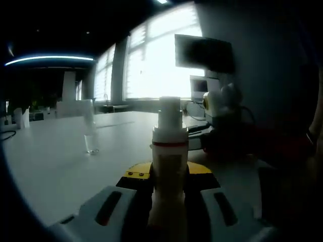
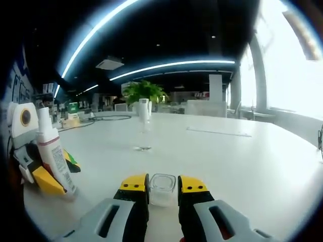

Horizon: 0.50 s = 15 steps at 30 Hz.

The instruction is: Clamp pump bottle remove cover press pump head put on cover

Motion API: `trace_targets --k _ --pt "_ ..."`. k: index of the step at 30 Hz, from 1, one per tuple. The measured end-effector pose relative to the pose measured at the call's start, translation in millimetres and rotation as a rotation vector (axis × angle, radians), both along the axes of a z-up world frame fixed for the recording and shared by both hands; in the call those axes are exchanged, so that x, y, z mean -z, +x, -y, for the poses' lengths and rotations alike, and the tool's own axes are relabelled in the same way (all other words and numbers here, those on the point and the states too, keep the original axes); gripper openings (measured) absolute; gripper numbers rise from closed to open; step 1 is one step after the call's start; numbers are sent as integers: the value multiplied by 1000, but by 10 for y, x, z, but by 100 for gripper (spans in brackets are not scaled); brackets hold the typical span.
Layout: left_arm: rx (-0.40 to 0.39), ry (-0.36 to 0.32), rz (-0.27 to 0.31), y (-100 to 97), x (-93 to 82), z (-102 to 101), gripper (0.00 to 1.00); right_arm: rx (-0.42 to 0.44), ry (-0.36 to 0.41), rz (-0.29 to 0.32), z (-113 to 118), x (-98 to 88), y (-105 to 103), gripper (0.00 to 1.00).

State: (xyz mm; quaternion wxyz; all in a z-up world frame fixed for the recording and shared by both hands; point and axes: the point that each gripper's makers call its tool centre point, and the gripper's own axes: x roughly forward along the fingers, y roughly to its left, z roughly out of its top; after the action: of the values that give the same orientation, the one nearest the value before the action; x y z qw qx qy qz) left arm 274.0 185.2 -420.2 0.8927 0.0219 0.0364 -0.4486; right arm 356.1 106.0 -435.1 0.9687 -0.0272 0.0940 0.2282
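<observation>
One pump bottle [image 1: 169,166], white with a red band under the pump head, stands upright on the white surface [image 1: 65,166], left gripper [image 1: 169,189] jaws clamped on its body. Right gripper [image 2: 162,190] jaws are closed on one clear cover [image 2: 162,189], held low over the surface, apart from the bottle. Bottle label has print, too small to read. One clear slim container [image 2: 144,126] stands mid-surface.
</observation>
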Motion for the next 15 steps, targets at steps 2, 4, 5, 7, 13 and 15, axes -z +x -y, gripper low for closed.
trace_targets --k 2,4,5,7,13,15 --pt "0 0 0 0 0 0 14 -1 -3 4 -2 -6 0 18" --pt "0 0 -1 0 -1 -1 14 -5 -6 12 -14 -22 -9 18" --pt "0 0 -1 -1 0 1 14 -5 -8 14 -18 -29 -17 19" --pt "0 0 -2 -1 1 3 14 -5 -6 21 -17 -45 -19 19" --pt "0 0 -3 0 3 5 14 11 1 53 31 -190 -23 18" --pt "0 0 -3 0 3 7 14 10 6 68 38 -267 -47 18"
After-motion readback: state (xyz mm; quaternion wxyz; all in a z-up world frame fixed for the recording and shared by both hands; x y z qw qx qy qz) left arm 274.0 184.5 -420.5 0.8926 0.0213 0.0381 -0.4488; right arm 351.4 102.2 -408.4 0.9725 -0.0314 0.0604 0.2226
